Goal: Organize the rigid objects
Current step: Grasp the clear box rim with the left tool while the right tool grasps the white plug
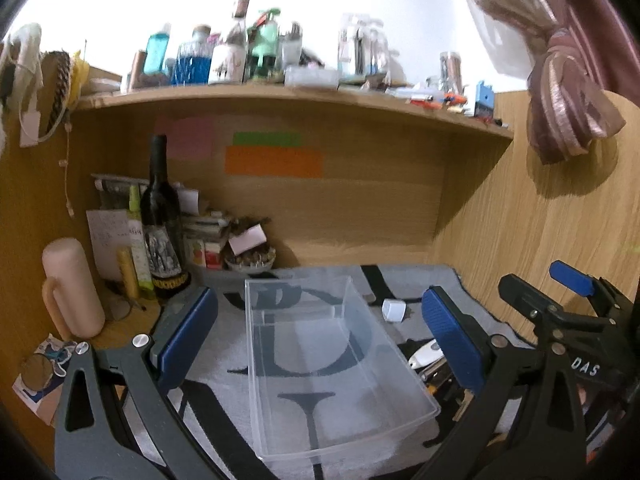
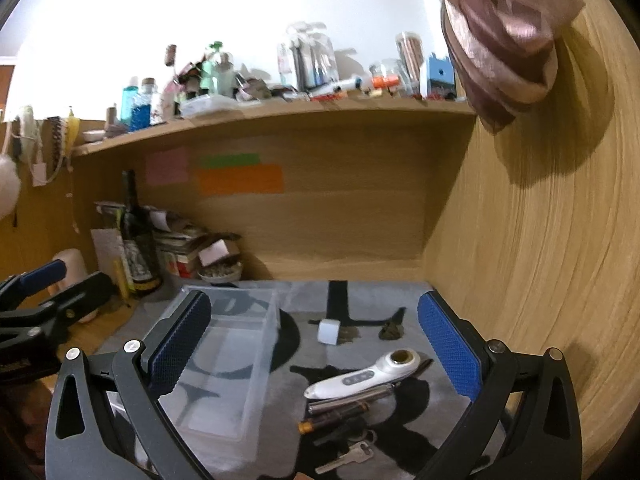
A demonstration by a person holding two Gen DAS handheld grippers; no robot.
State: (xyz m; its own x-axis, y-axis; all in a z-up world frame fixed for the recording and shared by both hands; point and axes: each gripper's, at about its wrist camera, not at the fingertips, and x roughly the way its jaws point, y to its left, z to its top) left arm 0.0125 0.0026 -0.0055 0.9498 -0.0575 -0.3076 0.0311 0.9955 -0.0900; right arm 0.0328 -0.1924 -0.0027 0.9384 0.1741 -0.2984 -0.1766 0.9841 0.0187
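Clear plastic bin (image 1: pixel 332 364) on the grey mat is bare, so you've barely begun: your left gripper (image 1: pixel 320 344) and right gripper (image 2: pixel 316 356) both gape wide, holding nothing, while the white handheld device (image 2: pixel 368 378), key (image 2: pixel 348 458) and white cube (image 2: pixel 329 331) lie beside it.

Clear plastic box (image 1: pixel 332 364) on a grey, black-lettered mat (image 2: pixel 360 300); white cube (image 2: pixel 329 331); blue-padded jaws

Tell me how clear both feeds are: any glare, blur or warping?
Left wrist view: the wall above the shelf is blown out white, and the bottles up there look smeared. Right wrist view: same white glare, the shelf edge bows from the fisheye, and the curtain casts a dark shadow on the side panel.
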